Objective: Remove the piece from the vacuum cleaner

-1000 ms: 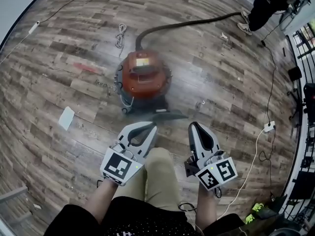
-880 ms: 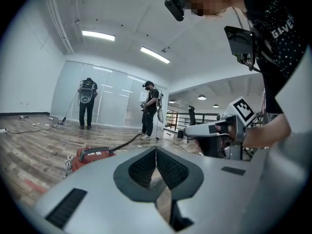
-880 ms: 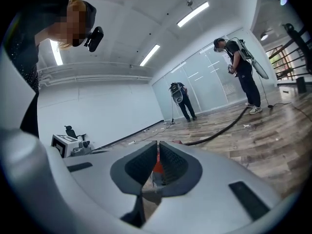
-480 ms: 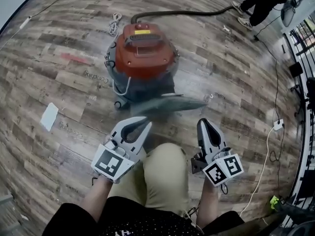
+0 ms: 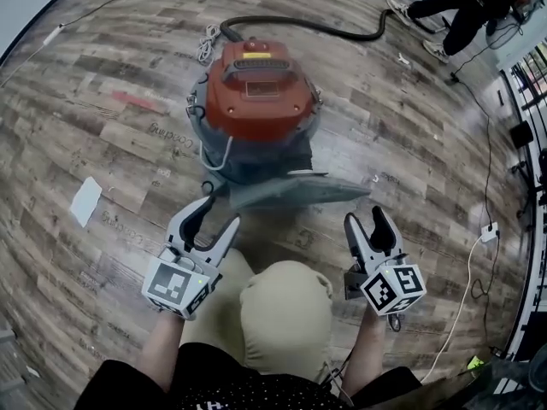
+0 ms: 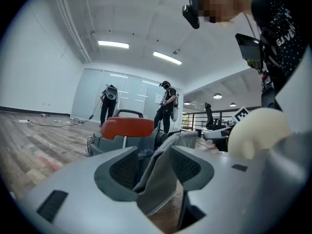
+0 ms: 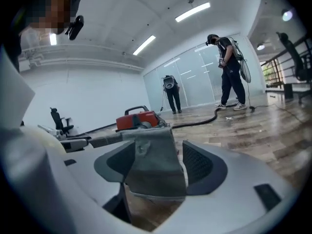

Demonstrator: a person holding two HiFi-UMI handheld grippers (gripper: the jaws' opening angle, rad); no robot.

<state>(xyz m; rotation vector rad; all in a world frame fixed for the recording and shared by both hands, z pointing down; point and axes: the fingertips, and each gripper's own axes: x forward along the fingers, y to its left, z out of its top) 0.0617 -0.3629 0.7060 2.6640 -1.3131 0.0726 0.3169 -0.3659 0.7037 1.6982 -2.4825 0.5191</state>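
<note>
Head view: the flat grey plastic piece [image 5: 295,190] lies low against the near side of the red-lidded grey canister vacuum cleaner [image 5: 261,101], which stands on the wooden plank floor [image 5: 102,143]. The left claw [image 5: 215,216] sits just short of the piece's left end, and the right claw [image 5: 366,220] is near its right end. Both claws have just been opening and now stand wide apart. The piece shows in each gap, with no pad pressing on it. A black hose [image 5: 299,26] curls away behind the canister. A white paper sheet [image 5: 85,201] lies well off to the left.
</note>
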